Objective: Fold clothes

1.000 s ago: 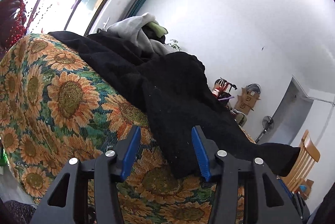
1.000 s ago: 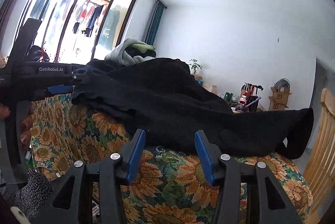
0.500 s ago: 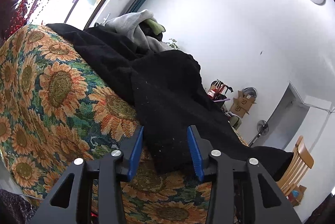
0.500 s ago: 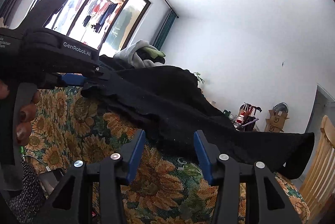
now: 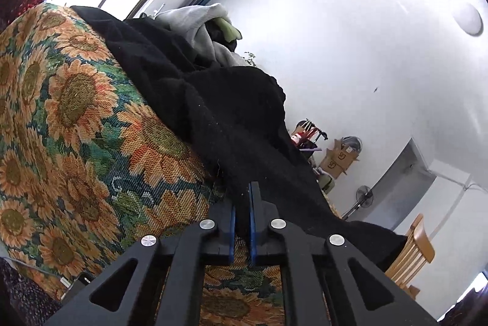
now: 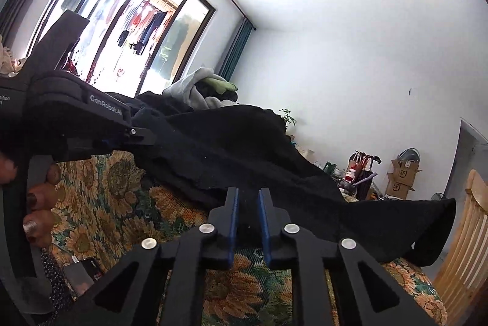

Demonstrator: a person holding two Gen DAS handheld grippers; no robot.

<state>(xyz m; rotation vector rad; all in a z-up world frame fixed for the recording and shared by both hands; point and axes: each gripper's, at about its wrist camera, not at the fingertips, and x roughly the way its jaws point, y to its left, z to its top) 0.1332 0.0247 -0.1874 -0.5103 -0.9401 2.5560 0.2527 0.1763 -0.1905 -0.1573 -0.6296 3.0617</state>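
Left wrist view: left gripper [image 5: 242,216] has its blue fingers [image 5: 232,219] still closing, last bit of travel, with the near hem of the black knit garment [image 5: 231,112] pinched between them. Right wrist view: right gripper [image 6: 247,222] fingers [image 6: 234,219] closed down on the same hem further along, black fabric visible in the narrow gap. Both pinch points sit on the edge nearest the person. From there the garment runs away from the fingers across the sunflower-print tabletop cover [image 5: 70,124], and its long axis goes sideways: bulky end toward the left gripper [image 6: 91,124], thin tail end draped off the cover's right edge near the wooden chair [image 6: 463,234]. Right gripper is nearer that tail; left is nearer the bunched mass. So the next fold probably means lifting the near hem and carrying it away from the person, both hands moving parallel. Behind the garment, touching or just beside it (can't tell which), a pile of other clothes [image 6: 201,91], grey with something green on top. Risk: carried hem snags that pile.
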